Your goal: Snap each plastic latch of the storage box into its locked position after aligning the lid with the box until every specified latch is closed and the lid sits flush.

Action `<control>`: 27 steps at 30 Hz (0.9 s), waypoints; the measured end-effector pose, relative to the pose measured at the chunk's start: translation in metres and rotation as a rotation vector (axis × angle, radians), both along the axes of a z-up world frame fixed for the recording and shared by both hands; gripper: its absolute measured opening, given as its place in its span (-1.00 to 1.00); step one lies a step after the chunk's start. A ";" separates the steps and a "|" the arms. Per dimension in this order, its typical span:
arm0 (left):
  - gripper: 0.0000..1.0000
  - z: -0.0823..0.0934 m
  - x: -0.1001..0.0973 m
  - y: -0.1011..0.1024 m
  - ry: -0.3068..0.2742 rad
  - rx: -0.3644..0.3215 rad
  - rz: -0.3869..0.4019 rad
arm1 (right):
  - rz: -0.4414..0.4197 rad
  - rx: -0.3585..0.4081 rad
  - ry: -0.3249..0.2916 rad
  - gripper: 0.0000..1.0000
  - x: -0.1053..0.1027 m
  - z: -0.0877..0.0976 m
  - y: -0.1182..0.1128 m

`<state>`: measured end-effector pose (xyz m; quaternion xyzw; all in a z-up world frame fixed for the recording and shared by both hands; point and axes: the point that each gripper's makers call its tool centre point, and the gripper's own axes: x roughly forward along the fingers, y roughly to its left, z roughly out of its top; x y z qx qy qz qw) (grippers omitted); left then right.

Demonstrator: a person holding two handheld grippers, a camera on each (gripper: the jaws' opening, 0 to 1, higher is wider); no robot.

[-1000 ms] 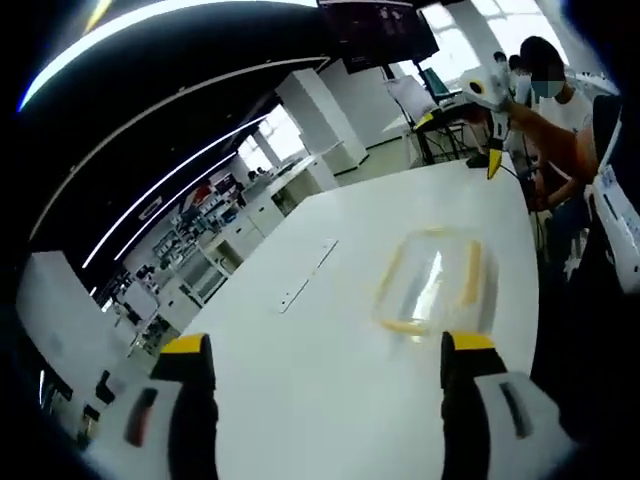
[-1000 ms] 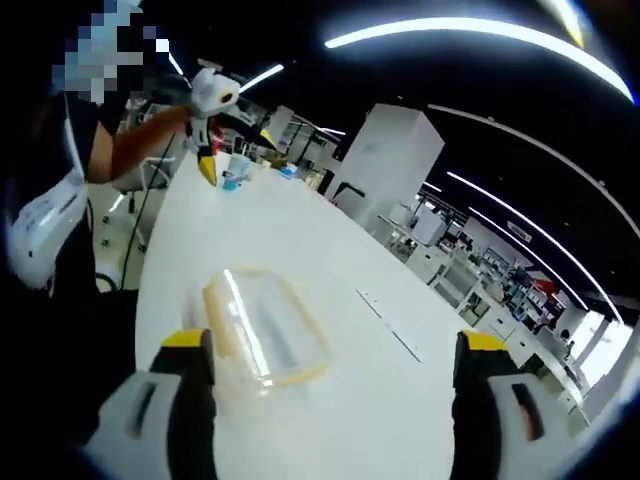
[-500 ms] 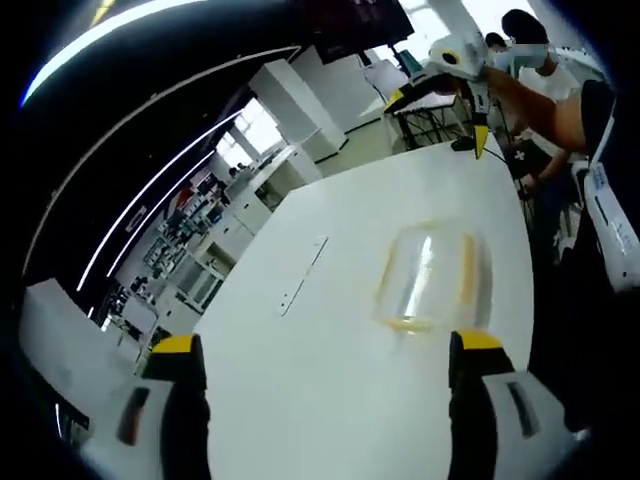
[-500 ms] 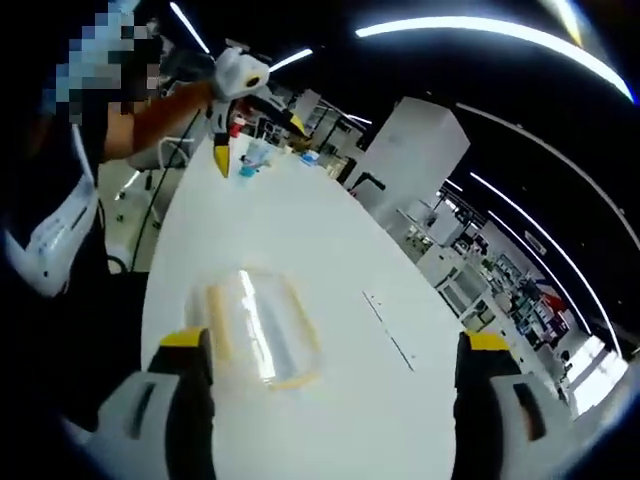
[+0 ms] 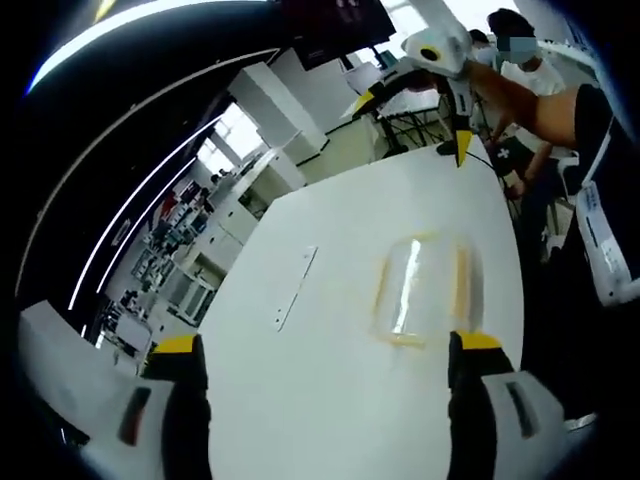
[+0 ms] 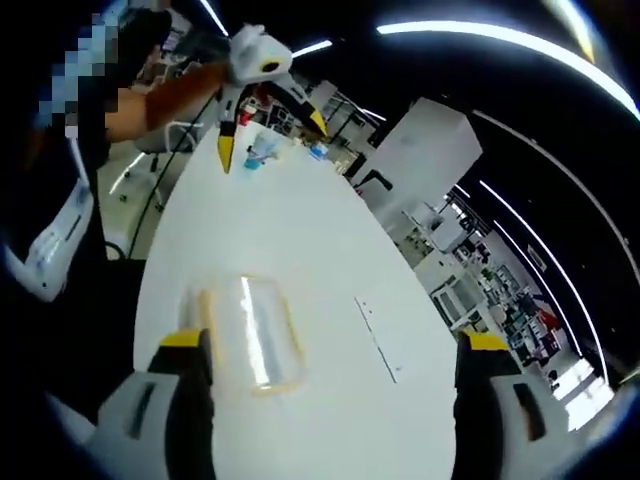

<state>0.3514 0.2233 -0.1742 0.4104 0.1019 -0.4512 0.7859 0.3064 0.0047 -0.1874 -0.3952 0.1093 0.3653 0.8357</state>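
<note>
Box (image 5: 428, 292): clear plastic with yellowish latches, lying on the white table (image 5: 330, 260), near the edge by the person; in the right gripper view it sits at (image 6: 248, 332), just beyond the left-hand jaw. Lid appears to rest on the box, though whether it sits flush, or any latch is snapped down, is too blurred to tell. Left gripper (image 5: 320, 365): jaws spread wide, holding nothing, raised above the table short of the box. Right gripper (image 6: 335, 365): jaws likewise spread, empty, apart from the box. Progress, as judged: no gripper touches a latch; aligning, pressing and latching all seemingly remain. Beyond: another person (image 5: 540, 95) holding a gripper.
</note>
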 end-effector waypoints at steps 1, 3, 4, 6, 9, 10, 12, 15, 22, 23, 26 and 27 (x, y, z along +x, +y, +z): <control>0.98 0.000 0.000 -0.001 0.001 0.003 -0.003 | 0.002 -0.002 0.002 1.00 0.000 0.000 0.001; 0.98 0.000 0.000 -0.004 0.002 0.016 -0.007 | 0.009 -0.011 0.005 1.00 0.001 0.003 0.003; 0.98 0.000 0.000 -0.005 0.003 0.022 -0.009 | 0.013 -0.016 0.007 1.00 0.002 0.005 0.004; 0.97 0.004 0.001 -0.005 0.001 0.029 -0.011 | 0.010 -0.023 -0.001 1.00 0.004 0.010 0.003; 0.95 0.011 0.001 -0.006 0.001 0.027 -0.012 | 0.006 -0.031 -0.005 1.00 0.007 0.017 0.001; 0.95 0.012 0.001 -0.006 0.004 0.028 -0.015 | 0.006 -0.034 -0.006 1.00 0.007 0.017 0.001; 0.98 0.013 0.002 -0.003 0.010 0.067 -0.009 | 0.000 -0.049 0.016 1.00 0.009 0.019 -0.001; 0.99 0.015 0.004 -0.001 0.045 0.113 -0.001 | -0.004 -0.067 0.045 1.00 0.012 0.024 -0.001; 0.97 0.025 0.008 -0.018 0.097 0.168 -0.032 | 0.012 -0.079 0.093 1.00 0.018 0.043 0.006; 0.97 0.025 0.008 -0.021 0.102 0.173 -0.039 | 0.014 -0.081 0.097 1.00 0.019 0.045 0.007; 0.95 0.025 0.006 -0.027 0.110 0.187 -0.054 | 0.022 -0.088 0.106 1.00 0.020 0.049 0.009; 0.95 0.026 0.005 -0.030 0.110 0.192 -0.057 | 0.024 -0.092 0.110 1.00 0.020 0.049 0.009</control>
